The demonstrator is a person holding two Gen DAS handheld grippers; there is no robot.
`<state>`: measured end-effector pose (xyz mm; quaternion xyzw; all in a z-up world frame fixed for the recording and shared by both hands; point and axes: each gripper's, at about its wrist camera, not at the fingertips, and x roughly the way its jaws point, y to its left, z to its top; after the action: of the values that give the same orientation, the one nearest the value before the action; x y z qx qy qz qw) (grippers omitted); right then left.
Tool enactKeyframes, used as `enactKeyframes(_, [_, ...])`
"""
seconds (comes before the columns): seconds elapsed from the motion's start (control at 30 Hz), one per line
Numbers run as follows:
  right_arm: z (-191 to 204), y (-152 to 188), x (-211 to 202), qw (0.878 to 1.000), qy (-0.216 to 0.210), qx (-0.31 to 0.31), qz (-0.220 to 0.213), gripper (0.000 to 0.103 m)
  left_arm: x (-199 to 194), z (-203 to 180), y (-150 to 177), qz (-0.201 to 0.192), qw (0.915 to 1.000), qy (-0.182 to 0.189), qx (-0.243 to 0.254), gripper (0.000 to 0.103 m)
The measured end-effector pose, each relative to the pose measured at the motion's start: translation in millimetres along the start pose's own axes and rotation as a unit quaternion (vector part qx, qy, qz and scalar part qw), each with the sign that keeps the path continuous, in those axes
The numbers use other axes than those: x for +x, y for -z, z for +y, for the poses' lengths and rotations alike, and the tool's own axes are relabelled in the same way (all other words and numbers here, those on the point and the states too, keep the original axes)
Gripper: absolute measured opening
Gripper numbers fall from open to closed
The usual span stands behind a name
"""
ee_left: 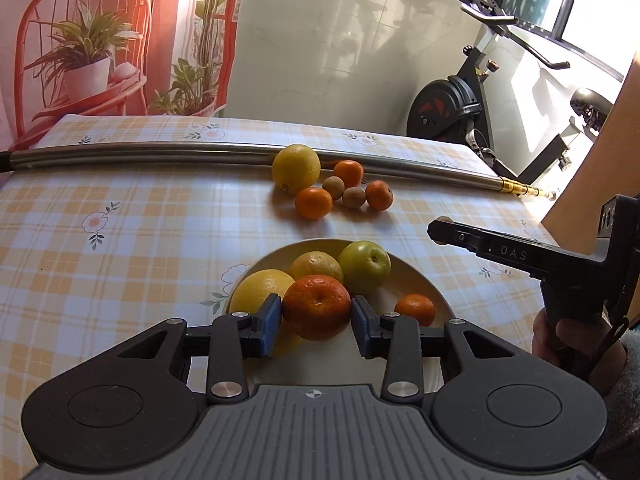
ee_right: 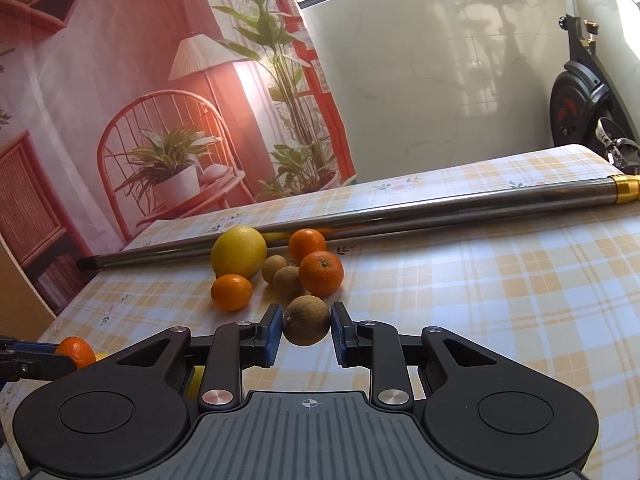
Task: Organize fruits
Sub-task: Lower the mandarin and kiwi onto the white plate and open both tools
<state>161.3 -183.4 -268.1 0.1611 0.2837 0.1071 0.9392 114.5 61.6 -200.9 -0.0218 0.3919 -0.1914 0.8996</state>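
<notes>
Now the left tongs (ee_left: 316, 316) are clamped on a dimpled orange mandarin (ee_left: 317, 306) above the cream round plate (ee_left: 436, 296); lower gently into the bare spot. Right tongs (ee_right: 306, 330) grip a brown round kiwi (ee_right: 306, 325) near the tabletop's (ee_right: 500, 300) far-edge pile.

Plate (ee_left: 424, 280): near rim hidden behind left gripper (ee_left: 317, 316). Metal pole (ee_right: 360, 220): gold end cut off at frame edge. Person: only one hand (ee_left: 560, 340) visible.

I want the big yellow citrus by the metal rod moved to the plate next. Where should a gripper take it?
Grip the big yellow citrus across its widest middle, coming from above and the near side: the metal rod blocks the back, and a mandarin crowds its front.
</notes>
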Motion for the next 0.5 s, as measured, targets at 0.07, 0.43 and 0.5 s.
enactKeyframes(0.07, [8,4,-9,1.0,-0.006,-0.005,0.001,0.024,-4,-4,7,0.0,1.0,0.001,0.009,0.04])
enactKeyframes(0.43, [42,18,-27,0.999,-0.029,-0.023,0.025,0.024,0,-1,28,0.022,0.9995,-0.017,0.011,0.04])
enactKeyframes(0.5, [47,20,-26,0.999,-0.029,-0.029,0.029,0.024,3,1,31,0.031,0.9993,-0.019,0.009,0.04])
